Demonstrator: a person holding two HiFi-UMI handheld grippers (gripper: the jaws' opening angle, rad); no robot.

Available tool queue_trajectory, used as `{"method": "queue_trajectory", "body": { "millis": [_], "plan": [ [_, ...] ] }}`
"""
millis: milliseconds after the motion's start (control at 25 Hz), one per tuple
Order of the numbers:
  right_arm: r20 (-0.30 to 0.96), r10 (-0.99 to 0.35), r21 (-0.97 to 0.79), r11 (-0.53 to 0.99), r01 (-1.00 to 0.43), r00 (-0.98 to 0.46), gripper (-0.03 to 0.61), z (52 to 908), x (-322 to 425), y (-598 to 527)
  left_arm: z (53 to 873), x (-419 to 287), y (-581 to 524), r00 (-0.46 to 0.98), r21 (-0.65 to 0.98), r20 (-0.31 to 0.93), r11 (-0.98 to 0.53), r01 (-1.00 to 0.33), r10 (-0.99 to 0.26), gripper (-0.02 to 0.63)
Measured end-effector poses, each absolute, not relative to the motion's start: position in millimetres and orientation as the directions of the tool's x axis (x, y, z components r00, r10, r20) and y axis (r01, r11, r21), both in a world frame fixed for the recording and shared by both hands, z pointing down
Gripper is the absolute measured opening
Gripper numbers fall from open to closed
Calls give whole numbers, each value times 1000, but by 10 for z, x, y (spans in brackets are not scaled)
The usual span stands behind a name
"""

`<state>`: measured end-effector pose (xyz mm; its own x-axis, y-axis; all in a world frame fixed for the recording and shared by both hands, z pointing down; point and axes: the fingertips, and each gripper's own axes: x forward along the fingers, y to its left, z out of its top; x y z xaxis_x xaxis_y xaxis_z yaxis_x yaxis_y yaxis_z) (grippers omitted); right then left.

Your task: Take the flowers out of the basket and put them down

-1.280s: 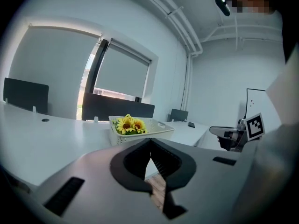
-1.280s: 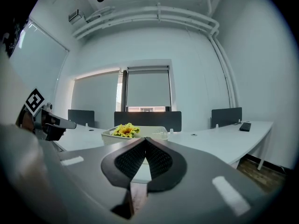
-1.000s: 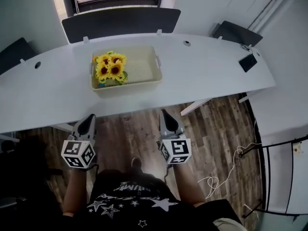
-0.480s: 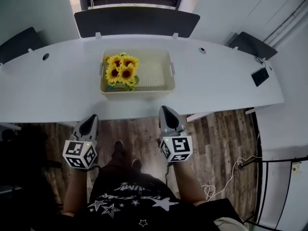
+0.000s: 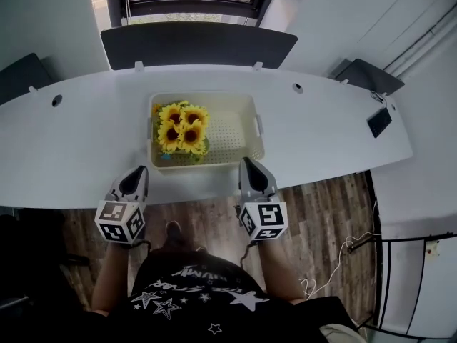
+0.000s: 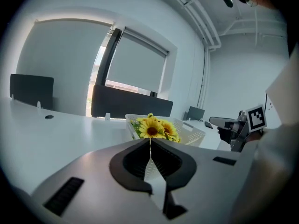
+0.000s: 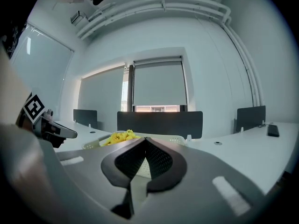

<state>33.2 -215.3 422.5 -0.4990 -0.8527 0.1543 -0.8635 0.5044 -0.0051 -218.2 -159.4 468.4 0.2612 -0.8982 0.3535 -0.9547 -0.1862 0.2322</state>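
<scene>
Both grippers empty in head view, left gripper (image 5: 132, 184) and right gripper (image 5: 255, 179) at the edge of the white desk (image 5: 78, 141), sunflowers (image 5: 182, 127) in the left half of the basket (image 5: 232, 131). Left gripper view: jaws shut, aimed at blooms; right gripper view: shut too. Risk: reaching in unopened, shoving the light basket.

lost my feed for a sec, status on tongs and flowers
Left tongs shut, empty. Right tongs shut, empty. Sunflowers in white basket, left side, untouched. Nothing in the way.

Black star-print shirt (image 5: 191, 296); grey, marker-cubed grippers (image 5: 137, 170) (image 5: 248, 161)
</scene>
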Motion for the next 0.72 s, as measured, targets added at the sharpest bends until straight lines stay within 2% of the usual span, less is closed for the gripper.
{"method": "queue_trajectory", "body": {
  "millis": [360, 480, 720],
  "plan": [
    [142, -878, 27, 465, -885, -457, 2, 4141, 44, -2586, 4806, -2286, -1998, 339, 267, 382, -249, -931, -860, 15],
    [146, -884, 38, 453, -891, -443, 2, 4151, -33, -2621, 4838, -2254, -2042, 369, 269, 387, -279, -922, -845, 95],
    [159, -880, 38, 459, -888, -448, 2, 4219, -18, -2691, 4982, -2220, -2126, 365, 294, 422, -255, -921, -830, 139]
  ]
}}
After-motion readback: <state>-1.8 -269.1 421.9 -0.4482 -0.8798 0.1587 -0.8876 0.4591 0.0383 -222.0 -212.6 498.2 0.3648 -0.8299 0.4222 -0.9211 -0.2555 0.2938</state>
